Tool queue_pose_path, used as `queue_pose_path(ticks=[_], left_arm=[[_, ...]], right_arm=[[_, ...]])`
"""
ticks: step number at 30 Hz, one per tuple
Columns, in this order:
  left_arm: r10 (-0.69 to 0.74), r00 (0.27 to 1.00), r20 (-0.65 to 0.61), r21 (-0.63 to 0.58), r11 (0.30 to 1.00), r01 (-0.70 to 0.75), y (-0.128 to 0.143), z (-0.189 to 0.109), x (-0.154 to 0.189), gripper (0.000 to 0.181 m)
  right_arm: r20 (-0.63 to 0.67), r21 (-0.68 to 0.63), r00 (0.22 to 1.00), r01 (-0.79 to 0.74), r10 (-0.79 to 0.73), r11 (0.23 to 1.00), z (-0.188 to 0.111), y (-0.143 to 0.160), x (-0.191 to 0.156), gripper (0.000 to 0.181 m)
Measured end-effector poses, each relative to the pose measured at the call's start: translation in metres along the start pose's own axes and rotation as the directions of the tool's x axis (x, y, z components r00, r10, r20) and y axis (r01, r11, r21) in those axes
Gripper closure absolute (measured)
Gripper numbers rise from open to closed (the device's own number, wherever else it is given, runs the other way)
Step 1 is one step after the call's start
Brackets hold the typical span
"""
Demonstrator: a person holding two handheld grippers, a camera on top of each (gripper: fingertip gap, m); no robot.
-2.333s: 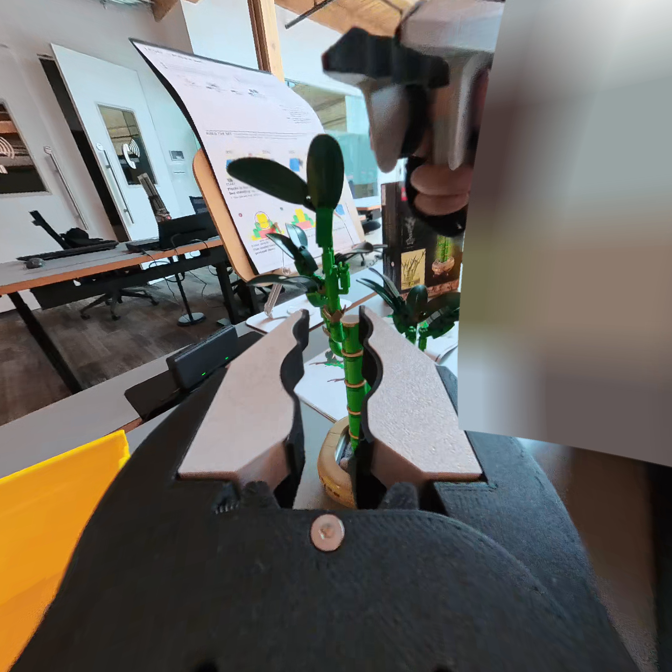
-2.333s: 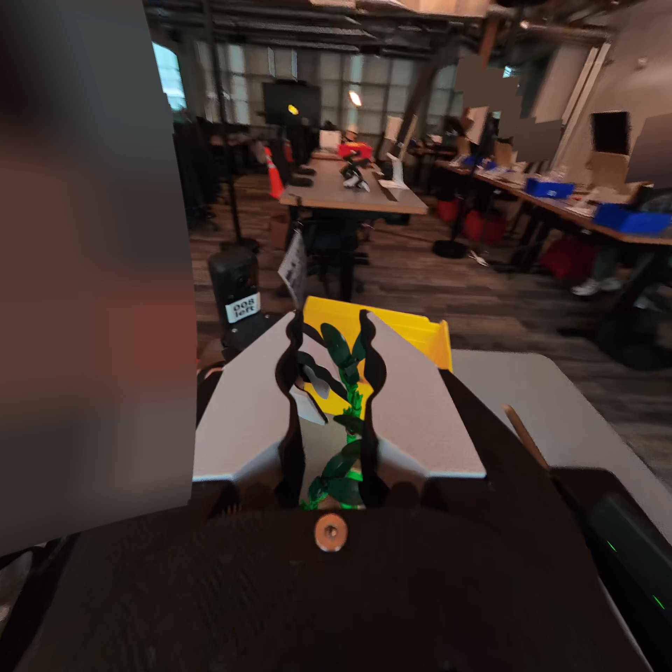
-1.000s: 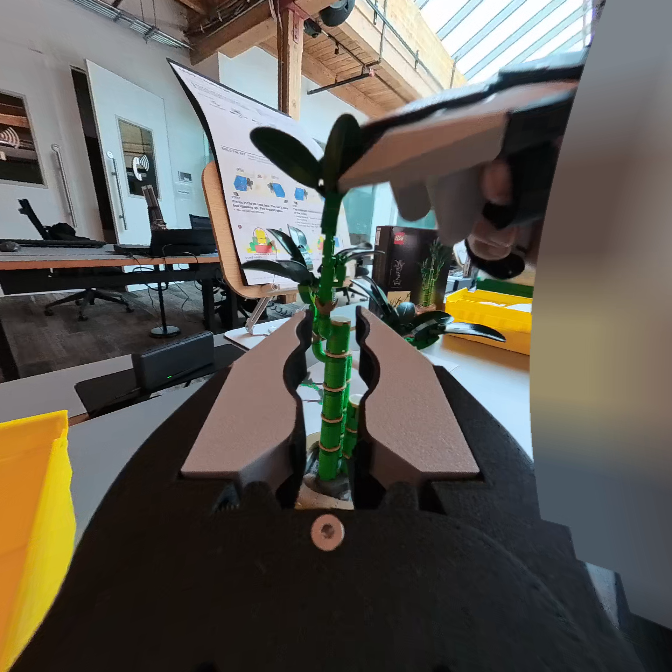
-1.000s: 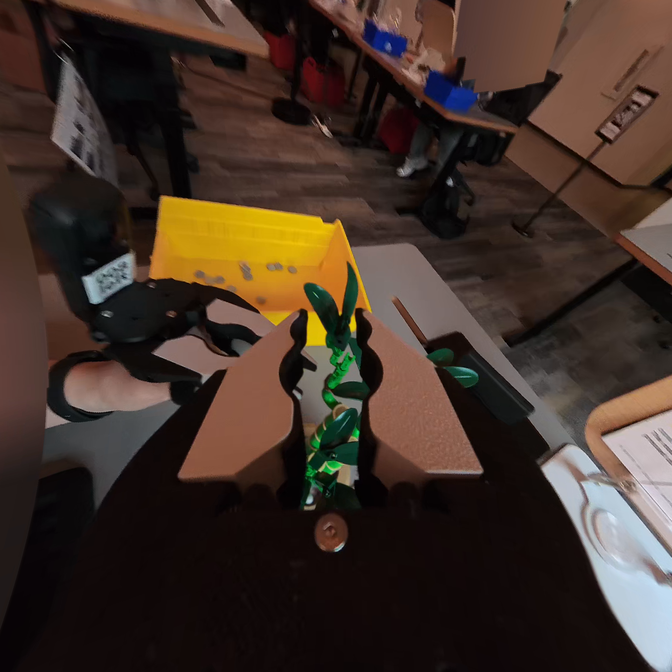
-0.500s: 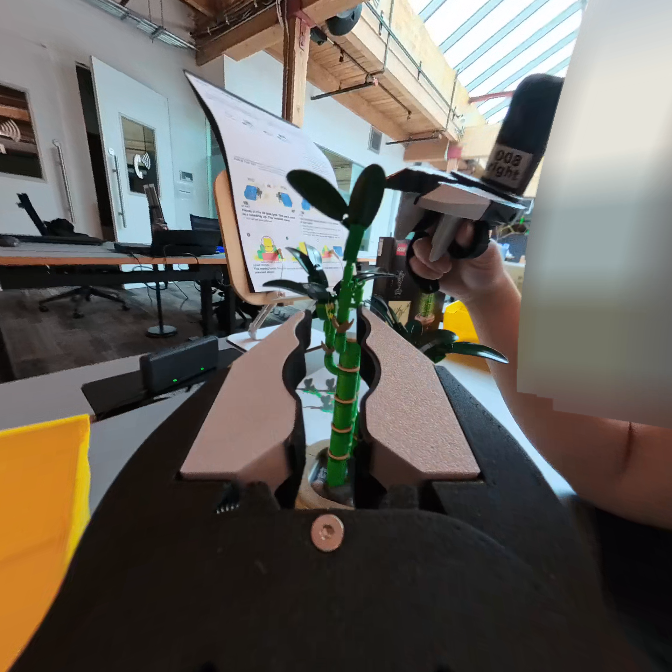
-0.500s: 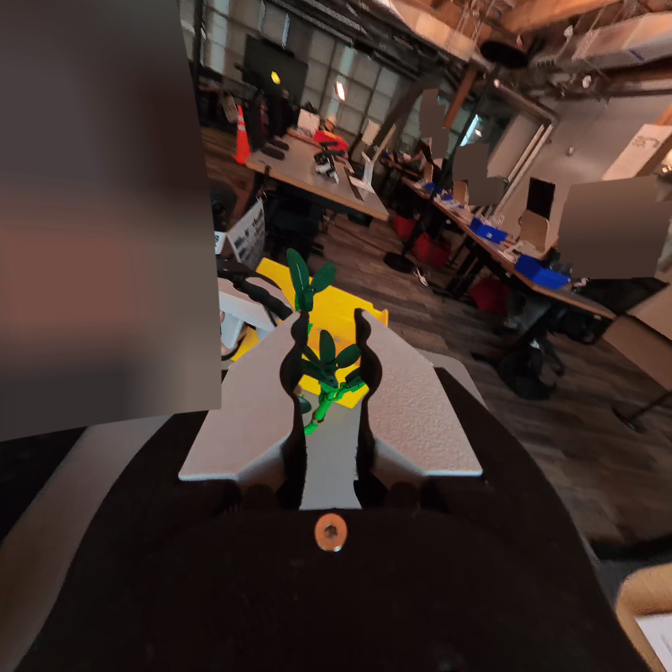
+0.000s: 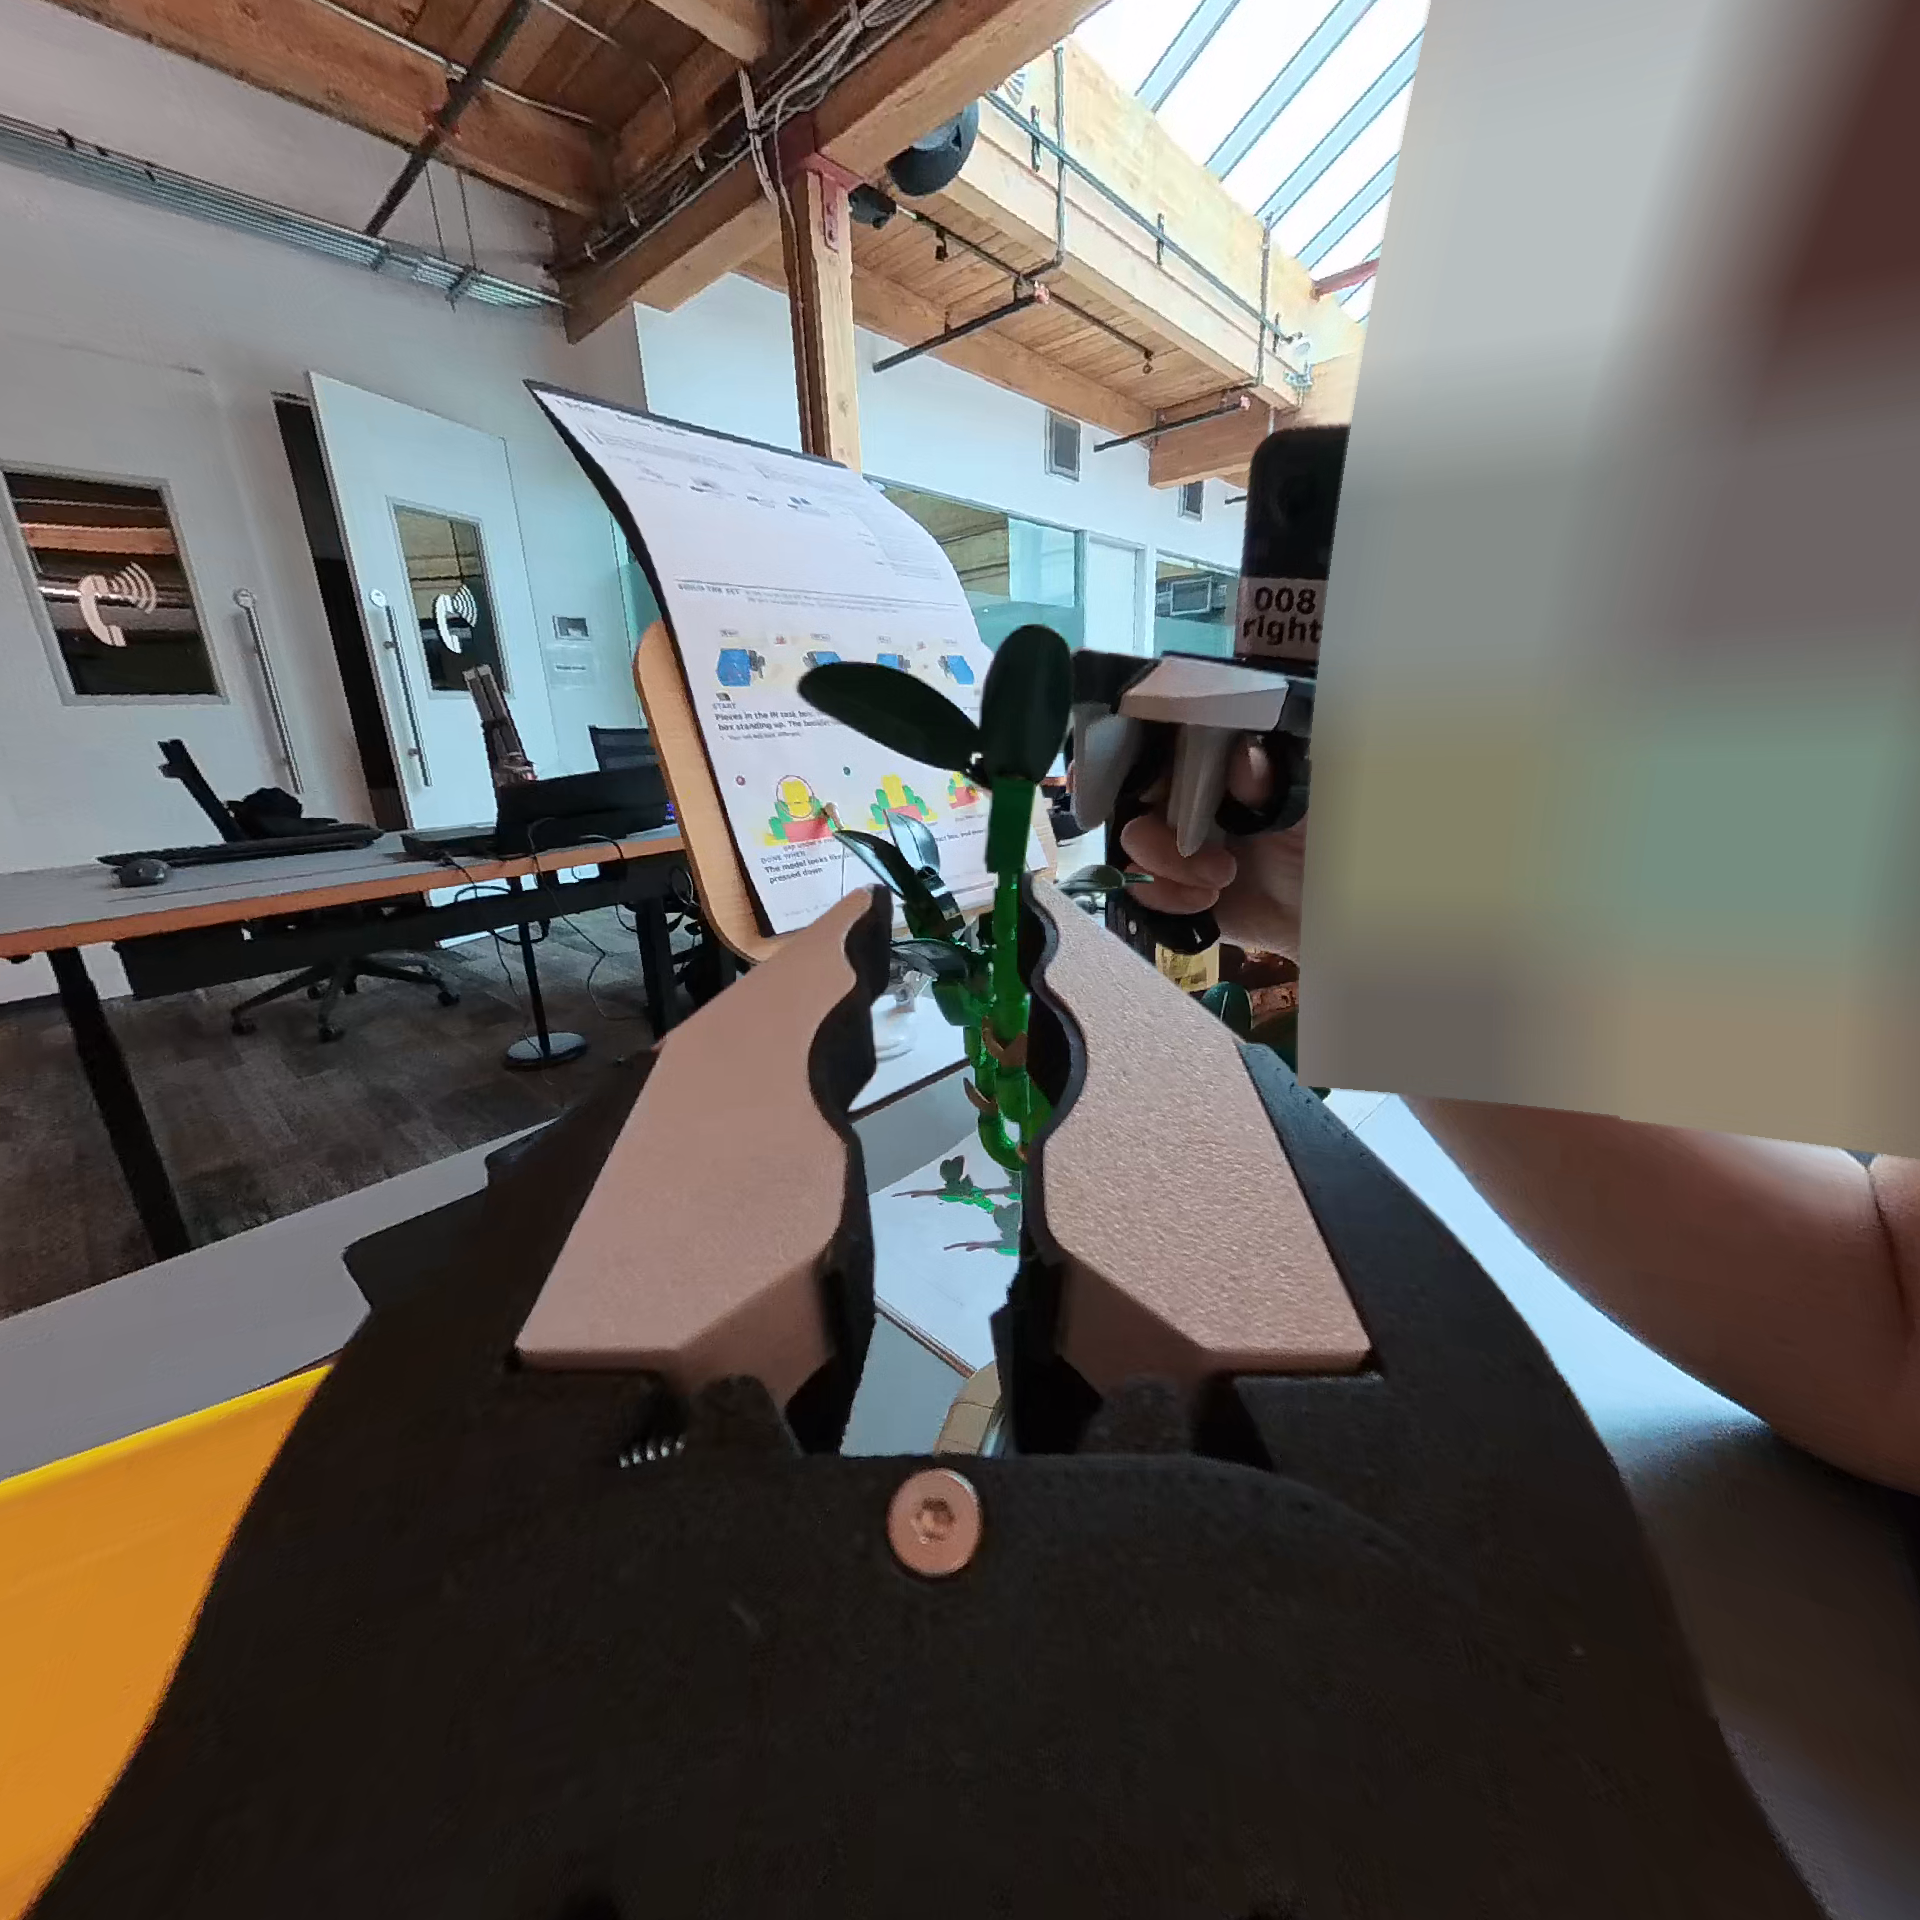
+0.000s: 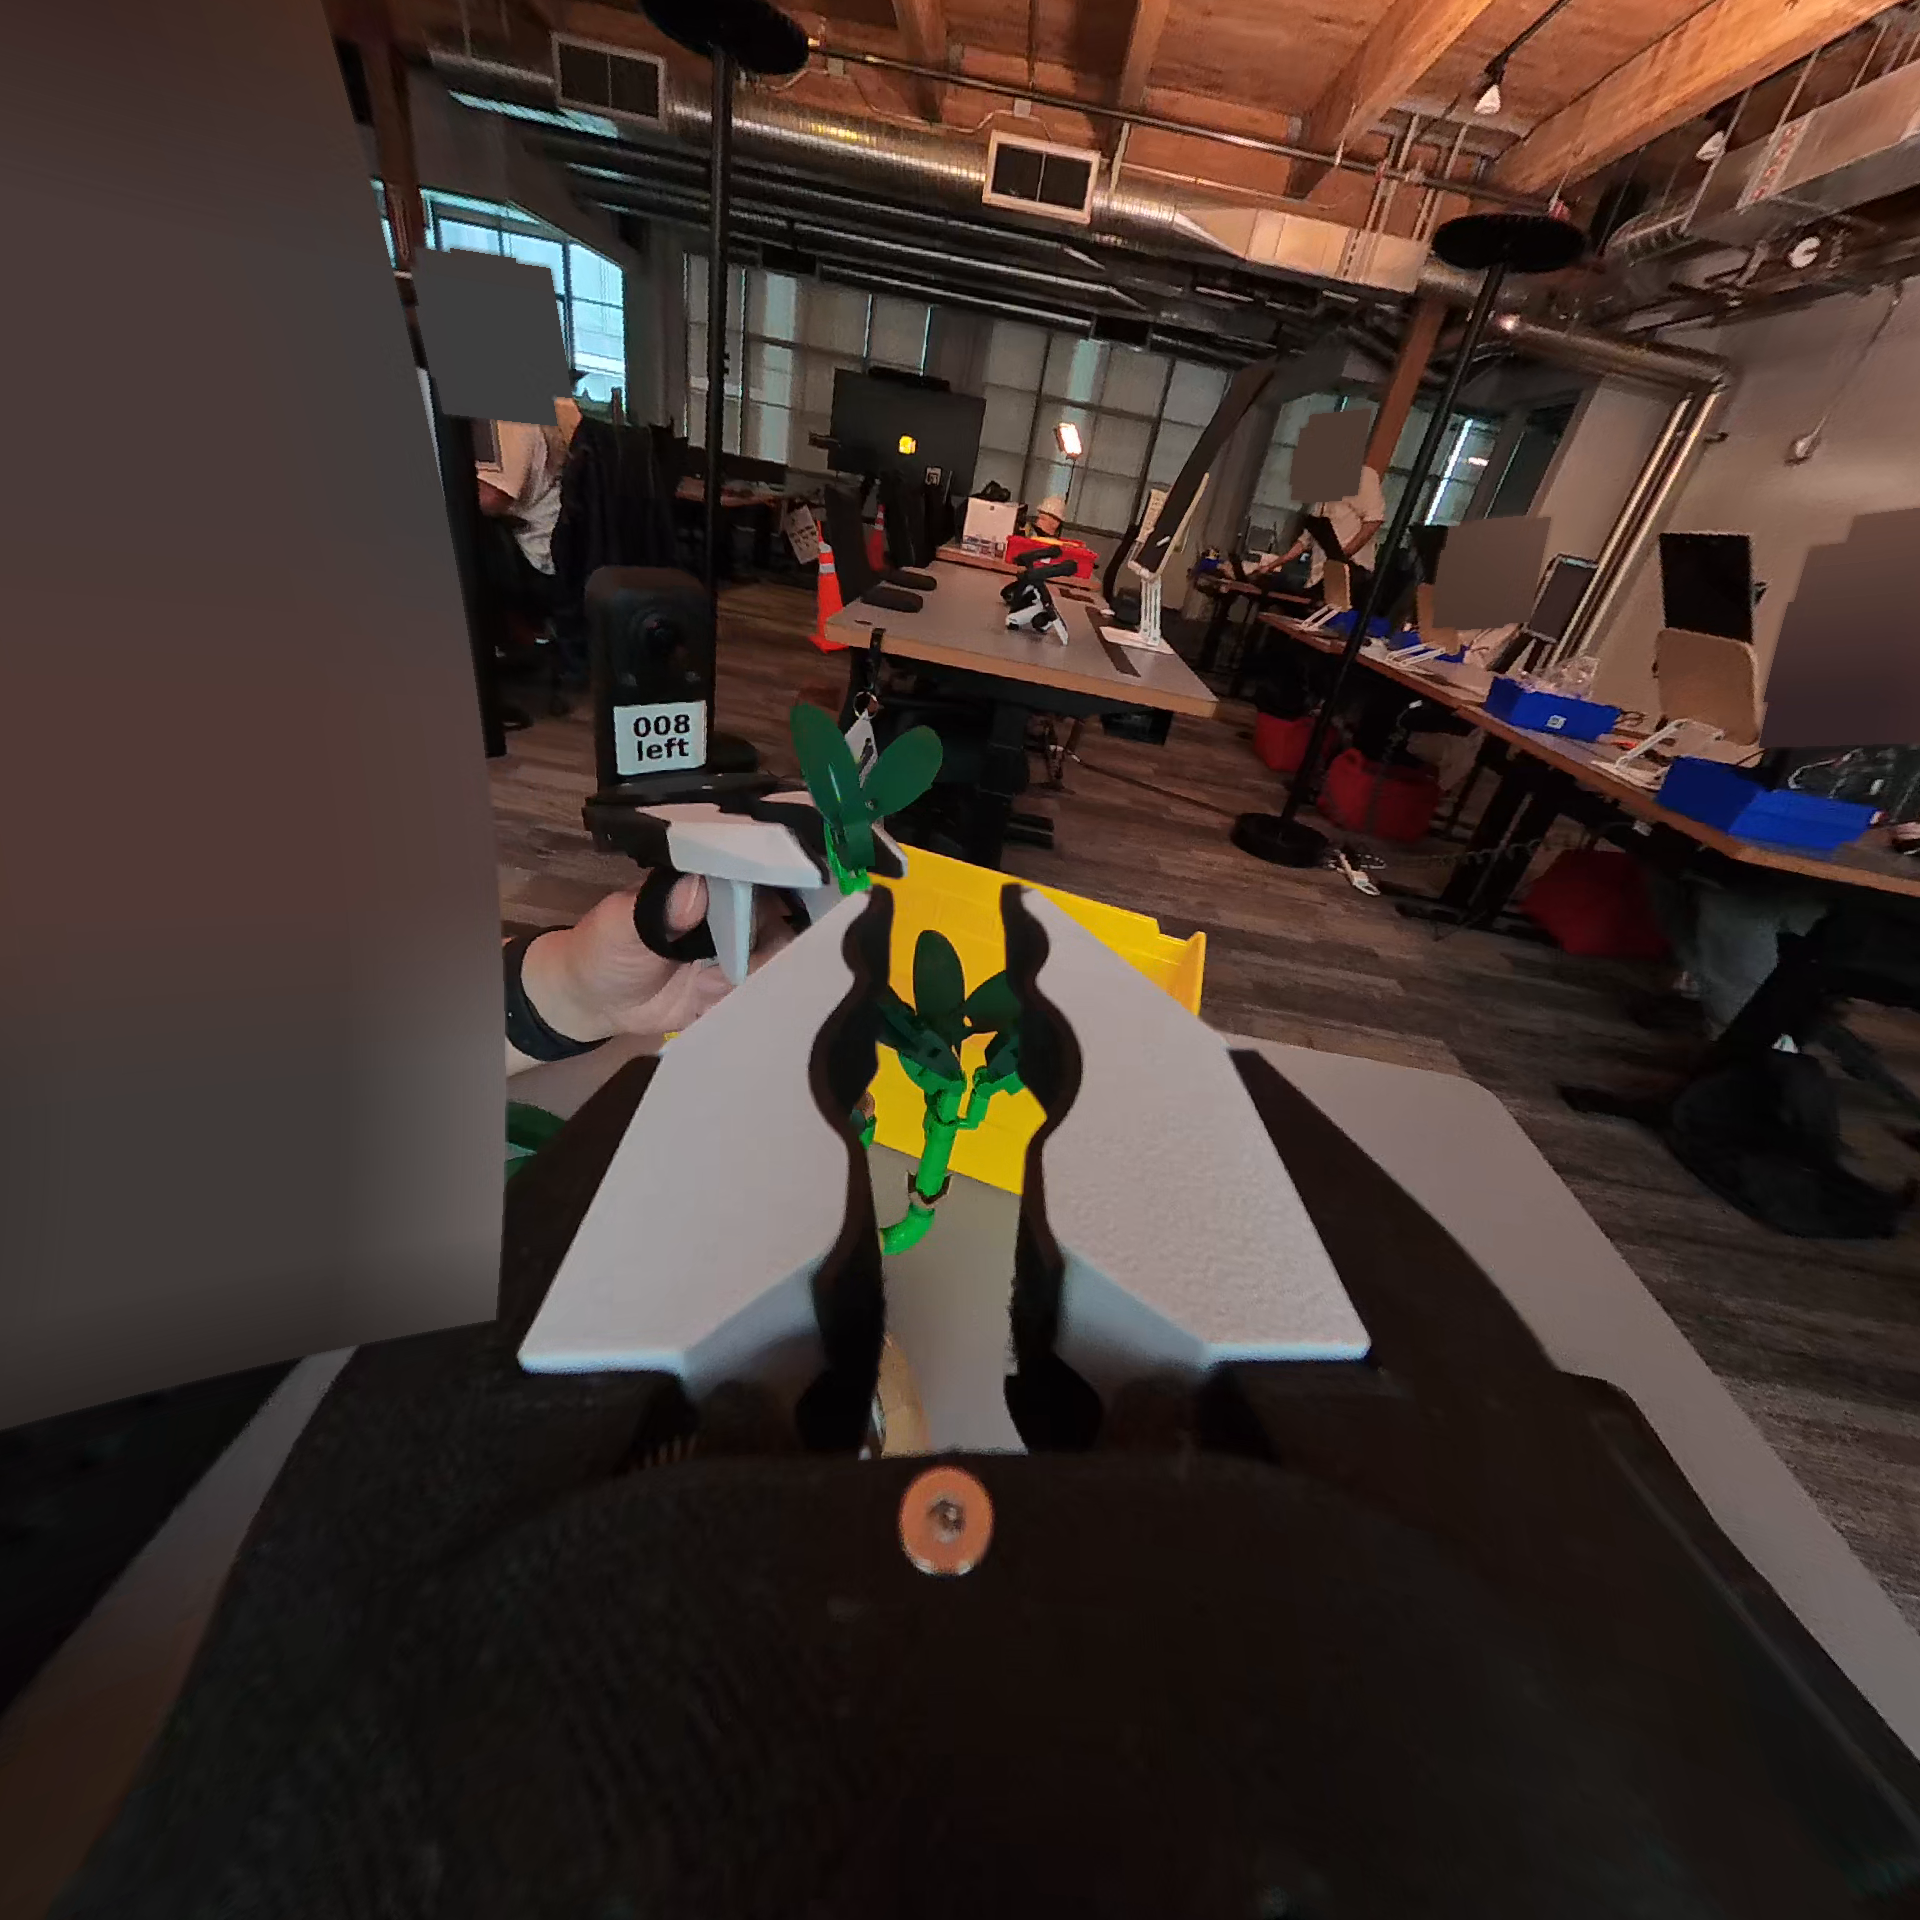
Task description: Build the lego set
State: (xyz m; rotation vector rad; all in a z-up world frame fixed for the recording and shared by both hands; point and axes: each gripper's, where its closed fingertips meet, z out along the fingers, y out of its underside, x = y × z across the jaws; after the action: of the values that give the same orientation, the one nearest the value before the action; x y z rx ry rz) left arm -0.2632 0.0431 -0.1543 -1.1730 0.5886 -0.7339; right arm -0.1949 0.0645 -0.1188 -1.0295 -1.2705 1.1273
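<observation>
While my left gripper [image 7: 956, 904] has its fingers apart, the tall stem [image 7: 1006, 831] stands in the gap, close against the right-hand finger and clear of the left-hand one. I cannot tell if it touches, and I judge that it is not pinched. Its two dark leaves rise above my fingertips. Low in the gap, near the finger roots, a bit of tan pot [image 7: 971, 1397] shows, so the stem seems planted.

My right gripper [image 8: 948, 904] also has its fingers apart, with nothing between them. Just past the tips a shorter leafy stem [image 8: 940, 1101] shows through the gap, and a yellow bin [image 8: 1101, 956] sits behind it on the table [image 8: 1351, 1143].

I judge the build well on: stalks, side shoots and leaves are joined. Whether the shorter stem is fixed in the pot, and how many parts are left, I cannot see.

As for writing, each gripper carries a white tag, one [image 8: 661, 736] on the left and one [image 7: 1280, 613] on the right, printed in black. Beyond my left fingertips a sheet [image 7: 790, 582] leans on a wooden stand, with lines of print and coloured brick pictures. Under the left gap lies a page with a green plant drawing. No brand mark is legible.
</observation>
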Motion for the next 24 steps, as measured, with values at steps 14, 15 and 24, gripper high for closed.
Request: queue_pose_path(ticks=[14,15,24], left_arm=[[-0.086,0.996,0.002,-0.112,0.99,0.086,0.019,-0.011,-0.003,0.155],[-0.086,0.996,-0.008,-0.12,0.989,0.084,0.019,-0.01,-0.001,0.154],[-0.076,0.996,-0.039,-0.132,0.989,0.07,0.021,0.0,0.006,0.158]], right_arm=[[0.04,-0.121,0.998,-0.04,0.045,0.992,0.014,0.009,-0.017,0.162],[0.027,-0.137,0.999,-0.024,0.028,0.99,0.016,0.009,-0.017,0.162],[-0.057,-0.233,0.983,0.155,-0.173,0.96,0.026,-0.002,-0.038,0.162]])
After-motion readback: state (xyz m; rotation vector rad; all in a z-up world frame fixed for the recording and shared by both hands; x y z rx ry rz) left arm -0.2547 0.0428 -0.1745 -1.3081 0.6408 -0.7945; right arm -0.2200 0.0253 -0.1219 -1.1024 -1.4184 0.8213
